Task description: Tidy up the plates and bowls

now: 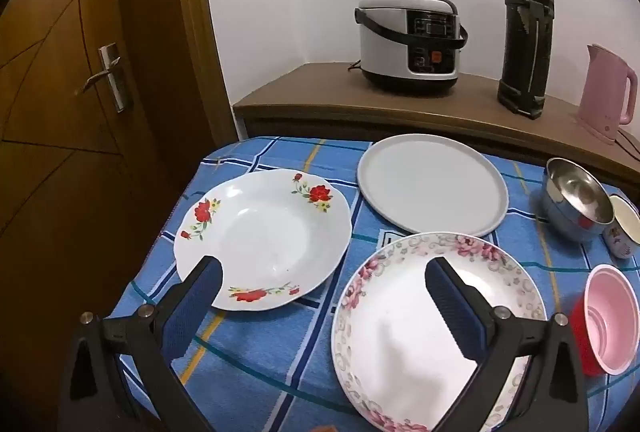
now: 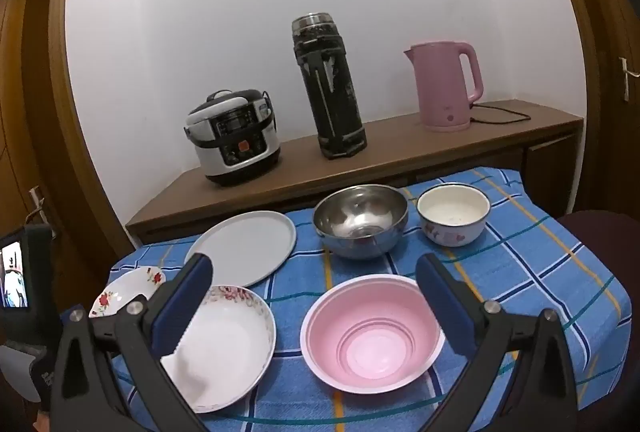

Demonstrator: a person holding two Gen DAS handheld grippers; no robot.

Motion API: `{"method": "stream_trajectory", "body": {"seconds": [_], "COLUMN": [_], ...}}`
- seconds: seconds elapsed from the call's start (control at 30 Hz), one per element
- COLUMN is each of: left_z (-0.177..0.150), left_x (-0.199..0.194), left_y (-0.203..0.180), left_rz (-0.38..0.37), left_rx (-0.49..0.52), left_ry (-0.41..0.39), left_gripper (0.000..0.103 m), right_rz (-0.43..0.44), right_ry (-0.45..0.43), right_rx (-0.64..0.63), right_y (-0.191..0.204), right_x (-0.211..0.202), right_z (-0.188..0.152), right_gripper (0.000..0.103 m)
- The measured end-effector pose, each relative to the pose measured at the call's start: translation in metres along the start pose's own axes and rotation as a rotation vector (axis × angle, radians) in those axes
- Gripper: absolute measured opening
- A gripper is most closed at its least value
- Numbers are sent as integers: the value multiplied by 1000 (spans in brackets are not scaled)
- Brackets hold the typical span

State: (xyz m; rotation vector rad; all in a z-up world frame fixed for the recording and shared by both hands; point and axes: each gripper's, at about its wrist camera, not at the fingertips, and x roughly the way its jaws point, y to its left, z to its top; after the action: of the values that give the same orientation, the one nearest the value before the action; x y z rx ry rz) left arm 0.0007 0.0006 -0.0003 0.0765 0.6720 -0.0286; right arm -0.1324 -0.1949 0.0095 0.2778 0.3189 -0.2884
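Sorting not yet begun.
Both the left gripper [image 1: 320, 296] and right gripper [image 2: 314, 290] hung wide apart, empty; three plates and three bowls lay separate, unstacked, on the blue checked tablecloth [image 1: 256, 348].

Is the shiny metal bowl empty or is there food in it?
Empty. The metal bowl stands upright and only its bare, shiny bottom shows inside.

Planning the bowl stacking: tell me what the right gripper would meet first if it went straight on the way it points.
Most likely the pink bowl: it lies between the open fingers of the right gripper, which tilts down toward it. Nothing is held. Depth is unclear, so a shallower line might pass over its rim to the steel bowl.
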Motion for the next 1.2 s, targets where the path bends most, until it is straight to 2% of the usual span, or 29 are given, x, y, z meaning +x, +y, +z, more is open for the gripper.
{"method": "stream_trajectory", "body": {"seconds": [0.23, 0.47, 0.63, 1.2], "left_z": [-2, -2, -4, -3], "left_x": [10, 7, 9, 3], "left_y": [11, 5, 8, -3], "left_rz": [-51, 11, 1, -20], "left_rx": [-17, -5, -23, 21], "left_ry": [24, 5, 21, 0], "left_gripper": [103, 103, 103, 103], "right_rz": [11, 1, 12, -28], "right_ry": [7, 10, 12, 24], "right_rx": [10, 9, 11, -1], "right_y": [-1, 1, 1, -1], "right_x": [2, 5, 5, 10], "right_z": [-4, -2, -2, -3], "right_gripper": [103, 103, 103, 103]}}
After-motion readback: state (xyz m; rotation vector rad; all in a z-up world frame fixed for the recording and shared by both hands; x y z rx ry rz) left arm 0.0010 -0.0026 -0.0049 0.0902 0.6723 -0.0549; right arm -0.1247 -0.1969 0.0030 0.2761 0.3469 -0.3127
